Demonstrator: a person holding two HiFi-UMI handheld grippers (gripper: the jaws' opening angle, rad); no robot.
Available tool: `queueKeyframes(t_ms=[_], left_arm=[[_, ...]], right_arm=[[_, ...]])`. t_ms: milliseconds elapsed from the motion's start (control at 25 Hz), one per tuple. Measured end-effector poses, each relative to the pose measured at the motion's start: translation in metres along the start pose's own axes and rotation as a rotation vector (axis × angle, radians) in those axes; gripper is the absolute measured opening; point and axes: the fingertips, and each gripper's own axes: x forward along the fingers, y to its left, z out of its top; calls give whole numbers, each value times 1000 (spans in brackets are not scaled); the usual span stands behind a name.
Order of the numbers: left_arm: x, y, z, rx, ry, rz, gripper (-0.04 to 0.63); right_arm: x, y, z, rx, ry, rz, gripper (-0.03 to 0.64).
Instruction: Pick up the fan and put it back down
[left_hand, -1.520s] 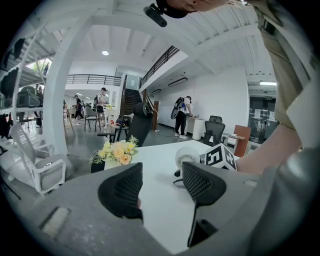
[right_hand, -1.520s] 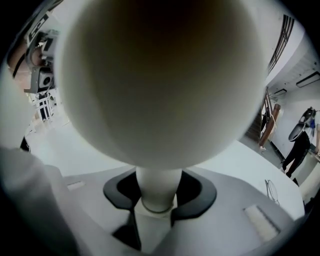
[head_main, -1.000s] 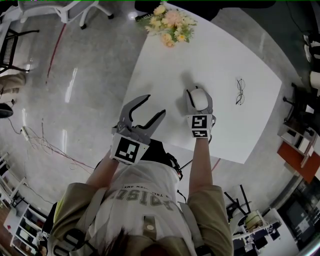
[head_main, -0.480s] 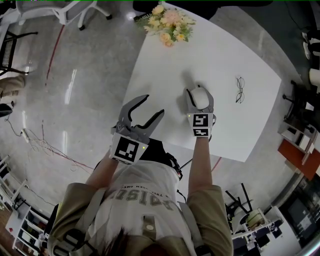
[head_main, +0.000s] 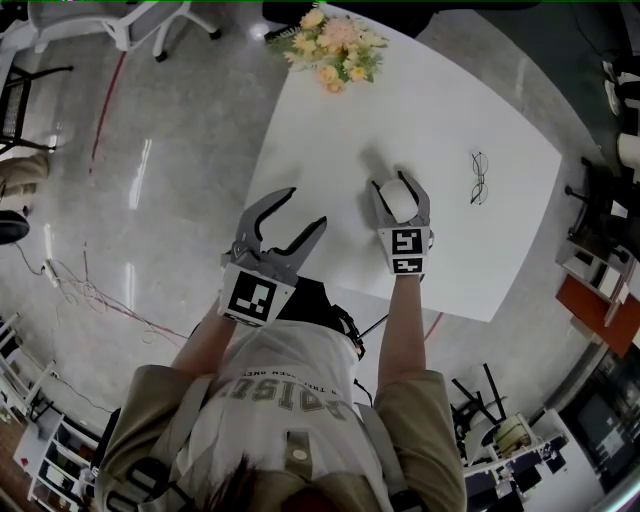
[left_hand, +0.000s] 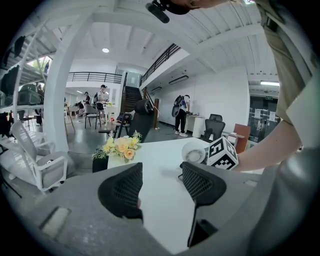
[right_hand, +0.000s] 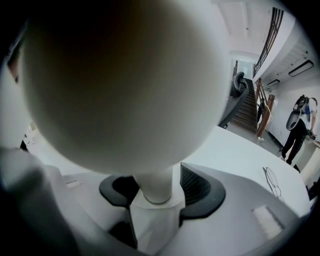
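1. The small white plastic desk fan (head_main: 399, 203), with a round head on a short neck, is standing upright on the white rectangular table (head_main: 330, 130). It is sitting toward the edge nearest the person, right of centre.
2. The right gripper (head_main: 400, 188) is reaching around the fan from the near side. Its jaws have just been opening and are now standing apart on either side of the fan's neck. The left pad is showing a clear gap; I cannot tell whether the right pad is touching the neck.
3. The left gripper (head_main: 303, 213) is hovering over the table's near left edge, well apart from the fan. Its jaws are gaping wide with nothing between them.
4. A pair of thin wire-framed glasses (head_main: 480, 181) is lying flat on the table to the right of the fan.
5. A bouquet of yellow and pale pink flowers (head_main: 335, 45) is sitting at the table's far corner.
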Motion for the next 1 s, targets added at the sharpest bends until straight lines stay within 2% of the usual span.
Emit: queueKeyframes(t_ms=[520,880,1000], left_arm=[[-4,-6,-1,4,1,-9,259],[-8,-3,5,15,-27,16,259],[-13,1,10,30,-33,33,259]], right_arm=[[-9,10,-2,29,-13,32,232],[-44,11,-5,146,-52,-19,270],[-65,16,-4,223,-104,-24,272]])
